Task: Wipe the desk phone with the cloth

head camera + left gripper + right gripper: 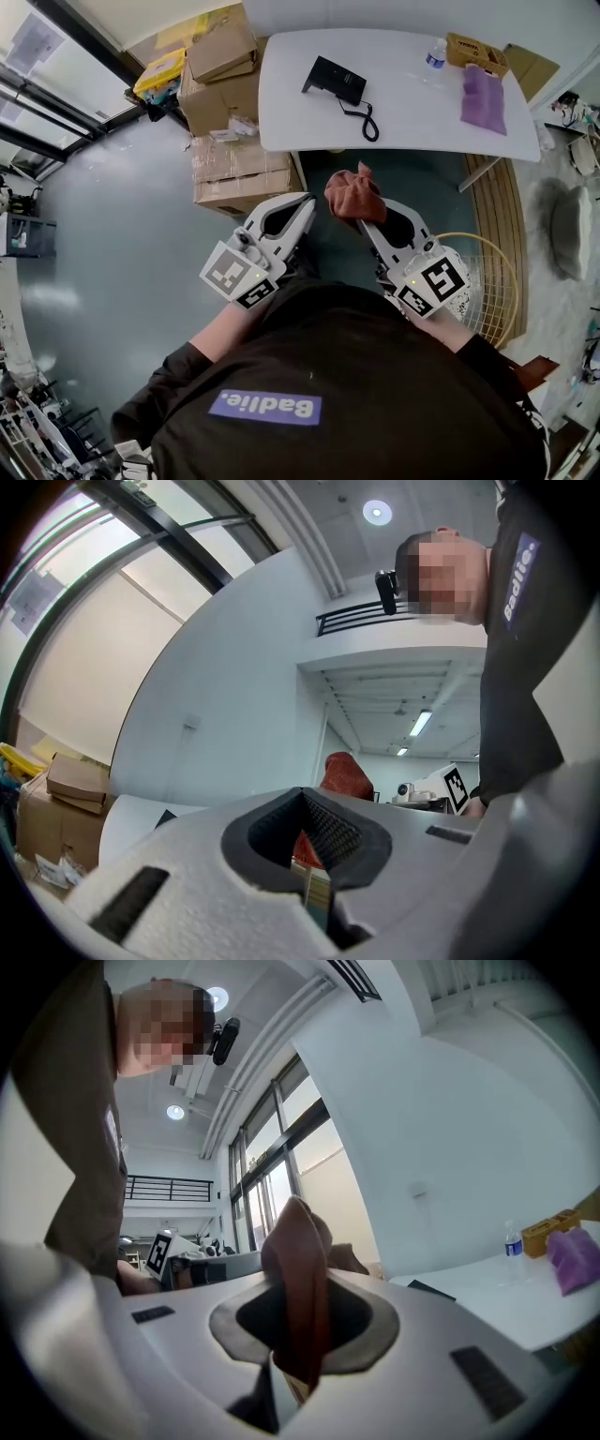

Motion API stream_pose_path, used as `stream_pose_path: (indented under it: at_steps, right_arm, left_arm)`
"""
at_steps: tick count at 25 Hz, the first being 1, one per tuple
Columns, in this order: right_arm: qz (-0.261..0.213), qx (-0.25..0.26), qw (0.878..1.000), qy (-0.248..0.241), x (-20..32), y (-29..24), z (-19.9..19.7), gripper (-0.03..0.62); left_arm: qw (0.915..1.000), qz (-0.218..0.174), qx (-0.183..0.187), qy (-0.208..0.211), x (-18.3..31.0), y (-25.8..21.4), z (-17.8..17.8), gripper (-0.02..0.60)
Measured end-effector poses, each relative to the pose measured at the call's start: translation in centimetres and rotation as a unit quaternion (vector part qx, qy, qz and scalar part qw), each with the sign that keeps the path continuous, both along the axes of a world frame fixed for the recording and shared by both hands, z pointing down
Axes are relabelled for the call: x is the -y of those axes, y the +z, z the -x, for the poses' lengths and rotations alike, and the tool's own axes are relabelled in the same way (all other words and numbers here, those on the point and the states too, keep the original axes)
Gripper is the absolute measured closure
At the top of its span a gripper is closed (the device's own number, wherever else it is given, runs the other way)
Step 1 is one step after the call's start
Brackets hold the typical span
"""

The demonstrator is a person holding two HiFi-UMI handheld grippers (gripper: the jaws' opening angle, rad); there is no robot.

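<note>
Two handheld grippers are shown close to the person's body, well apart from the white worktop (pixel 412 127) that lies ahead across a stretch of grey floor. The right gripper (pixel 373 225) is clenched on a rust-red cloth (pixel 354 195), which bunches above the jaw tips; the right gripper view confirms a fold of the cloth (pixel 298 1260) pinched between the two jaws. The left gripper (pixel 302 202) has its jaws closed together with nothing between them, as the left gripper view shows. The black desk phone (pixel 335 80) sits on the left half of the worktop, its long axis running roughly left to right and angled slightly toward the near edge at its right end. A coiled cord (pixel 366 122) trails from that end toward the near edge. The phone lies almost straight ahead of the cloth, a little to its left, so both grippers are about equally far from it. The cloth-bearing right gripper needs mainly a forward reach, probably with a step toward the worktop. Wiping has evidently not begun, since cloth and phone are not in contact. Other items on the worktop stand to the right of the phone: a water bottle (pixel 435 54), a small yellow-brown box (pixel 474 51) and a purple cloth (pixel 483 98). Cardboard boxes (pixel 239 173) are stacked on the floor beside the worktop's left end.
</note>
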State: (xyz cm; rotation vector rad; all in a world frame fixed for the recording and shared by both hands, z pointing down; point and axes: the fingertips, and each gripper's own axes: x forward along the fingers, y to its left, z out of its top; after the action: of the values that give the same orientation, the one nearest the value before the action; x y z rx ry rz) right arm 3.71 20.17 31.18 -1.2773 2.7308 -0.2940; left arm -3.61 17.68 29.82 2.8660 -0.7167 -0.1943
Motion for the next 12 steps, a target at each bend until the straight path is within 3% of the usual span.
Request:
stream_pose_path:
  at_steps: [12]
  right_arm:
    - [0.016,-0.023,0.999,0.047,15.7,0.6,3.1,0.536]
  left_arm:
    - [0.9984,-0.009,0.012,0.055,16.4,-0.2,2.8,0.574]
